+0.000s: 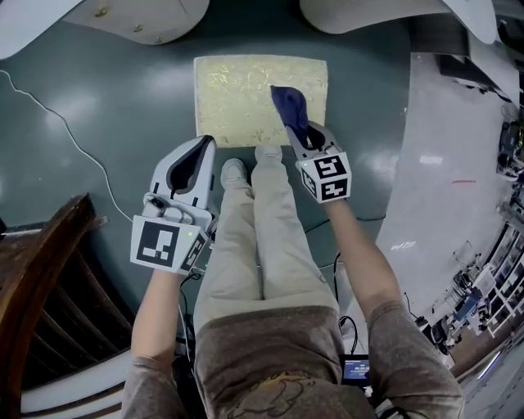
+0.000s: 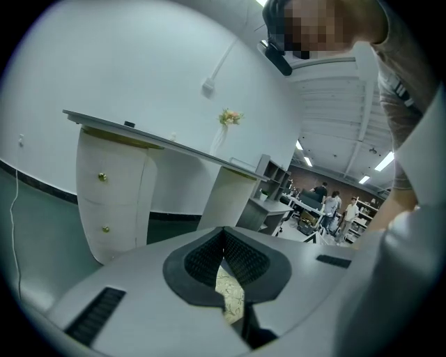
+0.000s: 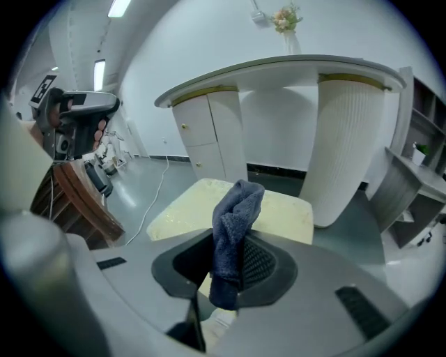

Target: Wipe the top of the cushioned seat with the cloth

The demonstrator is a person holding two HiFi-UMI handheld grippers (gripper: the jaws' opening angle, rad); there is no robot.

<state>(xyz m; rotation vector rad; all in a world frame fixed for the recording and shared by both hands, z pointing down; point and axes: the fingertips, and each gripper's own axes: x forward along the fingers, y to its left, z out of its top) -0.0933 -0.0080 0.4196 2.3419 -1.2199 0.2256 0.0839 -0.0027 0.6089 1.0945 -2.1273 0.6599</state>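
Observation:
The cushioned seat (image 1: 237,98) is a pale yellow patterned square on the green floor ahead of my feet. My right gripper (image 1: 301,131) is shut on a dark blue cloth (image 1: 290,109), which hangs over the seat's right front part. In the right gripper view the cloth (image 3: 235,216) stands bunched up between the jaws of the right gripper (image 3: 233,261), with the seat (image 3: 182,208) beyond it. My left gripper (image 1: 195,159) is shut and holds nothing; its tip is just short of the seat's front left corner. A sliver of the seat (image 2: 232,296) shows below the left gripper (image 2: 224,261).
A white dressing table (image 3: 279,77) with rounded pedestals (image 1: 135,18) stands behind the seat. Dark wooden furniture (image 1: 45,286) is at my left. A white cable (image 1: 70,135) runs across the floor. The person's shoes (image 1: 235,172) touch the seat's front edge.

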